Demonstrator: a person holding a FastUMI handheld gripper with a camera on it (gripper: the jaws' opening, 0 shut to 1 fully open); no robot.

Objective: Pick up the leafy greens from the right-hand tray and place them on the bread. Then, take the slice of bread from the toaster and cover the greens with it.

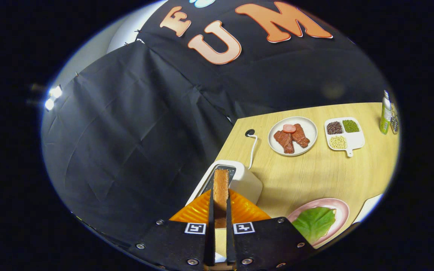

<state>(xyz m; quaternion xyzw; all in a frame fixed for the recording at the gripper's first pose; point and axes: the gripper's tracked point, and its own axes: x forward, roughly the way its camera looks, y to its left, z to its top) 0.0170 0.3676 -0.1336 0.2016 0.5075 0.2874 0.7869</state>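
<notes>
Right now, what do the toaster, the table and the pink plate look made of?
Toaster: likely matte white plastic, rounded, no glare. Table: light wood or laminate, faint grain. Pink plate: glazed ceramic or melamine, smooth rim. The gripper is shut on the bread slice.

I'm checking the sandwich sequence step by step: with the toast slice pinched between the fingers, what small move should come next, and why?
Probably carry the bread slice right toward the pink plate. The gripper is shut on the slice, apparently just above the toaster slot, and the green leaf on that plate is not yet covered.

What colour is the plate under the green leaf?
Pink, best seen in the gripper view: the plate holds the leaf, beside the gripper clamping bread.
</notes>
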